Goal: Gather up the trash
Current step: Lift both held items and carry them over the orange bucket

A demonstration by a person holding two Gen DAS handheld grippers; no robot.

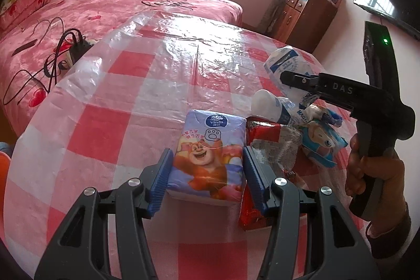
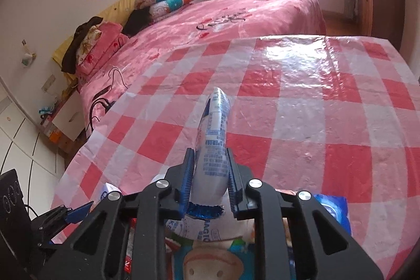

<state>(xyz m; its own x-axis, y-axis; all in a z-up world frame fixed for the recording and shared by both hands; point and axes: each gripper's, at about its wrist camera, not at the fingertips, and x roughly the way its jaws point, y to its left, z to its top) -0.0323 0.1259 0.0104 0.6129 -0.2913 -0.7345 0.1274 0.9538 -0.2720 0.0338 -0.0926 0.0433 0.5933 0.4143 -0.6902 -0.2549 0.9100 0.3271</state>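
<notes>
My left gripper (image 1: 206, 162) is open, its blue pads on either side of a Vinda tissue pack (image 1: 210, 152) with a cartoon bear, lying on the checked table. My right gripper (image 2: 208, 162) is shut on a white and blue milk pouch (image 2: 214, 138), held above the table; the pouch also shows in the left wrist view (image 1: 286, 67). Beside the tissue pack lie a red snack wrapper (image 1: 265, 146), a white bottle (image 1: 267, 104) and a blue cartoon packet (image 1: 323, 143).
The table (image 1: 126, 96) has a red and white checked cloth under clear plastic. A pink bed (image 1: 105, 7) stands behind it, with a black charger and cables (image 1: 73, 49) at its edge. A wooden cabinet (image 1: 307, 15) stands at the back right.
</notes>
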